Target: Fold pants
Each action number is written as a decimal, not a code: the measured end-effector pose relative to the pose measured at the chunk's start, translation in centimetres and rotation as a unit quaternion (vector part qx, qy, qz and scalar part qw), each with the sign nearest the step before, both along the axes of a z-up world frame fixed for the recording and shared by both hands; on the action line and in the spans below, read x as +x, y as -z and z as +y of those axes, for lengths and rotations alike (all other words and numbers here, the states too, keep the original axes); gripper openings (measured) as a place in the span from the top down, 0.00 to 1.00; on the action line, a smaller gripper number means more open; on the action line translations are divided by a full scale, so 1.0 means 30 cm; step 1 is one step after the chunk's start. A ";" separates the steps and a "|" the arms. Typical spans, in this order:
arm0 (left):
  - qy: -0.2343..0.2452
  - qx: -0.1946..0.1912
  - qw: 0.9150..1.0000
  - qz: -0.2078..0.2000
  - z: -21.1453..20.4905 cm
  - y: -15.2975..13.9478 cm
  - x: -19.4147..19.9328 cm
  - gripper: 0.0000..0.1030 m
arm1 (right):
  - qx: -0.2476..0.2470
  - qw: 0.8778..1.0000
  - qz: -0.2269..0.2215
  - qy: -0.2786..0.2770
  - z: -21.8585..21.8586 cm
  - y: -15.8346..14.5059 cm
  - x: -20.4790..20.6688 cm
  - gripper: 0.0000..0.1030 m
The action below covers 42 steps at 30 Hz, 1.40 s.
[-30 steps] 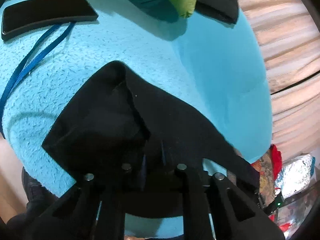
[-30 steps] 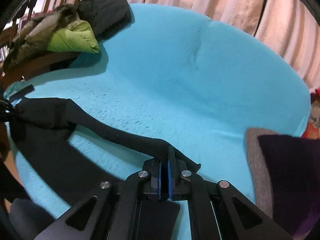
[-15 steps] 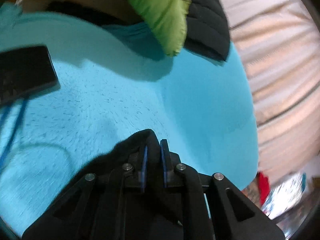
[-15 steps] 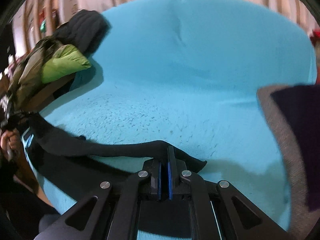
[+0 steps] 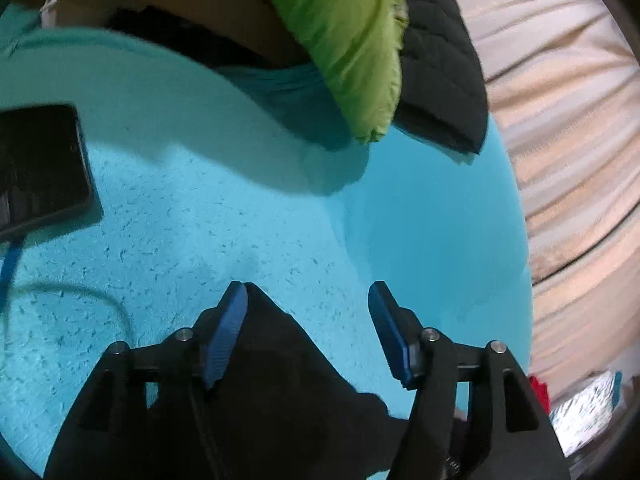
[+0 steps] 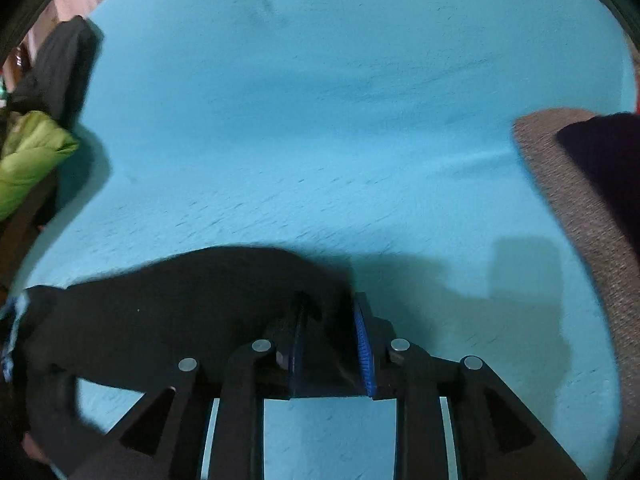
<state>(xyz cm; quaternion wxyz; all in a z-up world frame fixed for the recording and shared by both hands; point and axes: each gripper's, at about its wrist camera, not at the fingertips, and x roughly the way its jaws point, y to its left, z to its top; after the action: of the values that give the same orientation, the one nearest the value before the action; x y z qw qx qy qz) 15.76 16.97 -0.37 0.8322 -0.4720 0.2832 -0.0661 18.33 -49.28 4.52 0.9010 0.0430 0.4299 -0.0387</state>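
The black pants (image 5: 280,380) lie on the turquoise fleece blanket (image 5: 200,200). In the left wrist view a pointed corner of the cloth sits between the spread blue pads of my left gripper (image 5: 308,288). It leans on the left pad, and the jaws are opening. In the right wrist view the pants (image 6: 180,300) stretch as a dark band to the left edge. My right gripper (image 6: 329,302) is low over the blanket (image 6: 320,120). Its jaws are opening, with a bunch of the cloth loose between the pads.
A flat black device (image 5: 40,168) with a blue strap (image 5: 8,264) lies at the left. A green jacket (image 5: 352,40) and a black quilted one (image 5: 440,60) hang over the far edge, with a beige curtain (image 5: 560,160) beyond. A grey-brown cushion (image 6: 580,200) lies at the right.
Both grippers carried the pants forward across the blanket, and the right one dropped low. Both sets of jaws, shut on the cloth before, now stand apart.
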 end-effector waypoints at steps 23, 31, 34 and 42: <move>0.126 0.125 0.980 0.087 -0.244 0.056 0.010 0.39 | 0.268 0.960 0.053 0.061 -0.226 0.222 -0.063 0.95; 0.136 0.116 0.980 0.083 -0.231 0.061 -0.004 0.39 | 0.250 0.965 0.036 0.075 -0.287 0.145 -0.286 0.96; 0.139 0.117 0.980 0.082 -0.228 0.061 -0.012 0.38 | 0.237 0.968 0.042 0.074 -0.293 0.167 -0.322 0.96; 0.159 0.140 0.975 0.063 -0.269 0.048 -0.011 0.19 | 0.021 0.997 -0.030 0.070 -0.169 0.074 -0.351 0.90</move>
<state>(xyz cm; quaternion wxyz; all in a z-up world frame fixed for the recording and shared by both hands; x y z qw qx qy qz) 15.44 8.91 -1.82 0.8495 -0.3031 0.4126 -0.1277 7.79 -54.36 2.29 0.9074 0.0928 0.3996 -0.0917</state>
